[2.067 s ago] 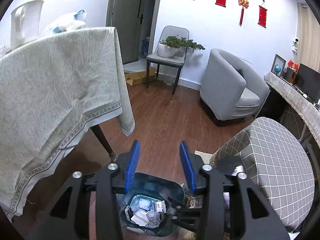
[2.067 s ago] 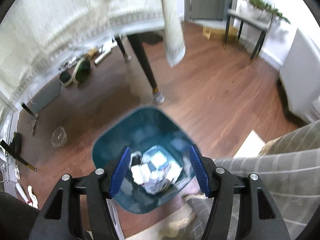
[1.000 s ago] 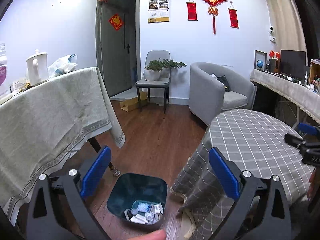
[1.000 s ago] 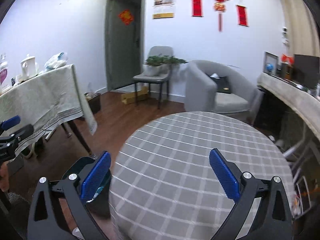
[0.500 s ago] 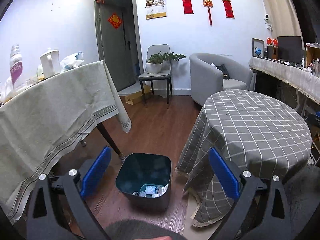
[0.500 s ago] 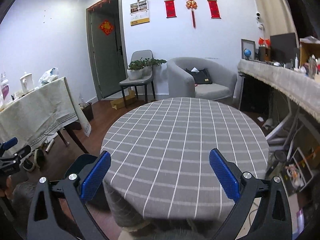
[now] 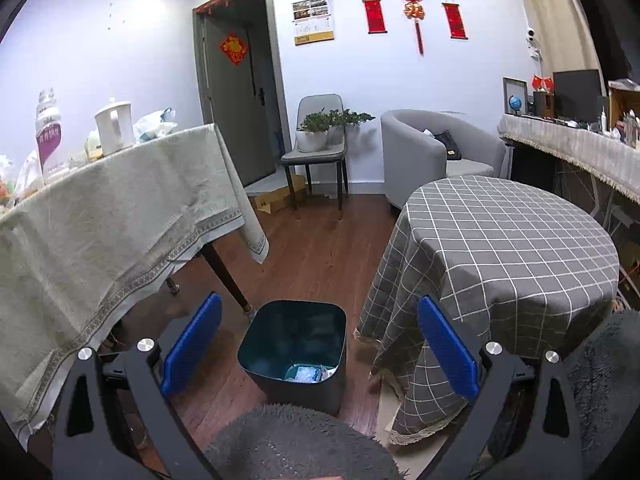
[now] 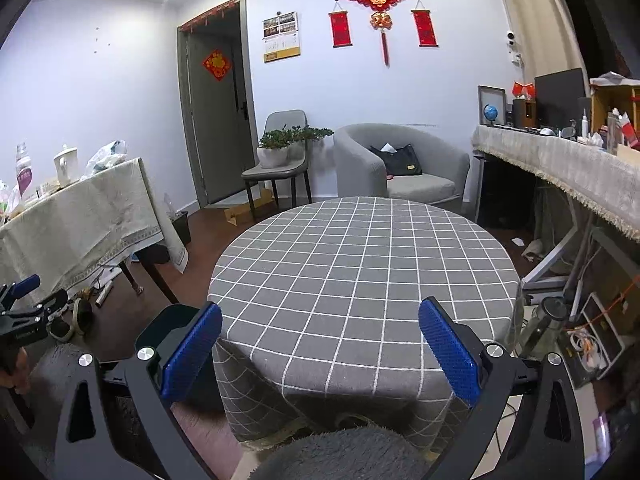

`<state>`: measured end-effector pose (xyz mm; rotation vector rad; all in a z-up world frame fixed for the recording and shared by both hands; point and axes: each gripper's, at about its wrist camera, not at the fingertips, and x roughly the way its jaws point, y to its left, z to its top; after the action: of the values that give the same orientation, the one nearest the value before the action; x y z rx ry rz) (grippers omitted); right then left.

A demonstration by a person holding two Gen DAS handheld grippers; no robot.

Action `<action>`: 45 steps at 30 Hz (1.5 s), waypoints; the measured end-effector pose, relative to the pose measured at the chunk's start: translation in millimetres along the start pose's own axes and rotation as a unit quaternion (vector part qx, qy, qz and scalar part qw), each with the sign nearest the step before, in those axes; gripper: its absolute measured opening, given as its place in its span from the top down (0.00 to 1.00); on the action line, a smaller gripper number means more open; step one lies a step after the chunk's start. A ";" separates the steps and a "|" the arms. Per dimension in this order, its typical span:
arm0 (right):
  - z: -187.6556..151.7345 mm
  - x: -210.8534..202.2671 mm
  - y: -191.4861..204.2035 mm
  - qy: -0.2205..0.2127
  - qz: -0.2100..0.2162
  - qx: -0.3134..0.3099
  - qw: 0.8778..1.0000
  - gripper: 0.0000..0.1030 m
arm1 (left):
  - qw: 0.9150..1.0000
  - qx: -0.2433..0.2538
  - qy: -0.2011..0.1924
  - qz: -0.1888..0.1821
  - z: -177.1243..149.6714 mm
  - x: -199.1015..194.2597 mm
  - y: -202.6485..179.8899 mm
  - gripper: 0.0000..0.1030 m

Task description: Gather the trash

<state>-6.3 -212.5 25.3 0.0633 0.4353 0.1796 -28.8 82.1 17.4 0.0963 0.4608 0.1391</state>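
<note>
A round table (image 8: 360, 272) with grey checked cloth stands on the wooden floor (image 7: 320, 256). The dark bin (image 7: 294, 344), with trash (image 7: 306, 374) inside, sits beside it, below the left gripper (image 7: 320, 352). Both grippers, also the right gripper (image 8: 320, 354), are spread wide and hold nothing.

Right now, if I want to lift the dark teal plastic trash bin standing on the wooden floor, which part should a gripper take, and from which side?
Probably grip the rim of the dark teal plastic trash bin from above, one finger inside and one outside a thin wall. It stands upright with an open top, and its body looks too wide to span. The side toward the checked round table is crowded, so the opposite wall seems easier.
</note>
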 end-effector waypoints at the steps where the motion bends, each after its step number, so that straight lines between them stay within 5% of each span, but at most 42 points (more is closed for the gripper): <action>1: -0.6 -0.4 0.0 -0.001 0.001 0.002 1.000 0.03 | 1.000 0.006 -0.001 0.002 -0.3 0.0 -2.6 0.03; 17: -1.5 0.0 11.5 0.002 0.024 -0.024 0.999 0.03 | 0.999 -0.031 0.015 -0.008 -5.7 4.2 8.8 0.03; 45: -0.9 1.4 14.8 0.006 0.023 -0.036 0.999 0.03 | 1.000 -0.027 0.014 -0.008 -4.3 2.6 6.9 0.03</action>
<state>-7.8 -197.7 25.4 0.0024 0.4388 0.2400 -29.2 89.6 13.3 0.0374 0.4846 0.1368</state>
